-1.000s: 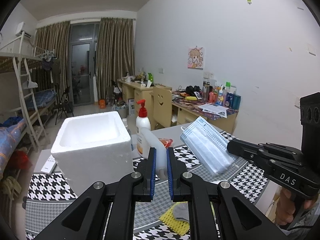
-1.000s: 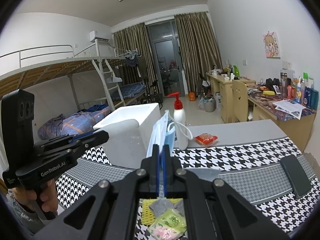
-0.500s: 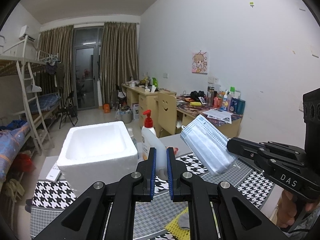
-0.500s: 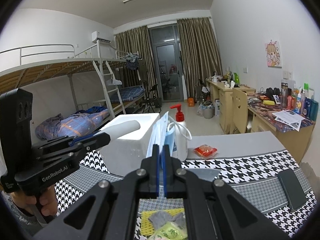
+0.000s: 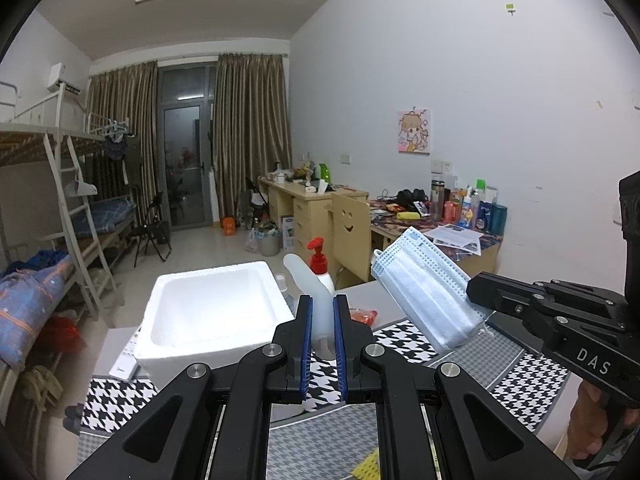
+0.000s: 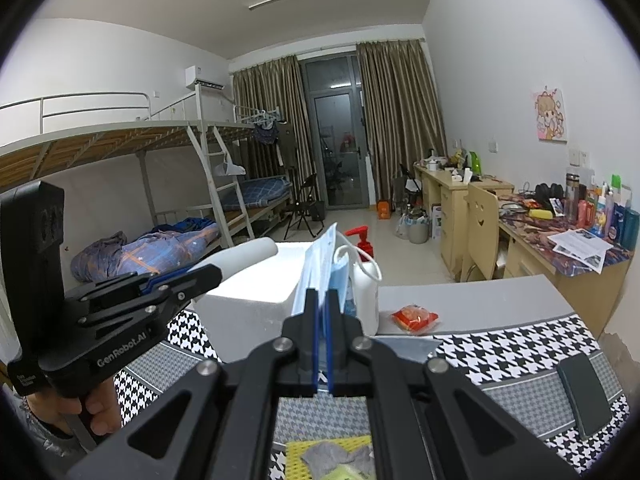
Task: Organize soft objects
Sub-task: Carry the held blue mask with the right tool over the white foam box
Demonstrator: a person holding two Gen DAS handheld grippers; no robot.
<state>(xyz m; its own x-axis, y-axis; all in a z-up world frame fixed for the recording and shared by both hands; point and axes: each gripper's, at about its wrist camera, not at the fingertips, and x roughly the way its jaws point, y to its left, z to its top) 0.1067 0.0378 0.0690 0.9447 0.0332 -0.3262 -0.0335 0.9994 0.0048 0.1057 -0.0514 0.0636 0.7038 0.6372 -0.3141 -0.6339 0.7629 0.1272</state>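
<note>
My left gripper is shut on a soft translucent white tube and holds it up above the table. The tube also shows in the right wrist view, sticking out of the left gripper. My right gripper is shut on a stack of blue face masks, held upright; the masks hang from the right gripper in the left wrist view. An open white foam box stands on the table just beyond both grippers, empty as far as I see.
A pump bottle with a red top stands right of the box, a red packet beside it. A black phone lies at the right. A yellow mesh cloth with grey fabric lies below my right gripper. The table has a houndstooth cover.
Both grippers have risen and tilted up with their loads; the box and table sit lower in view. Grips are unchanged.
</note>
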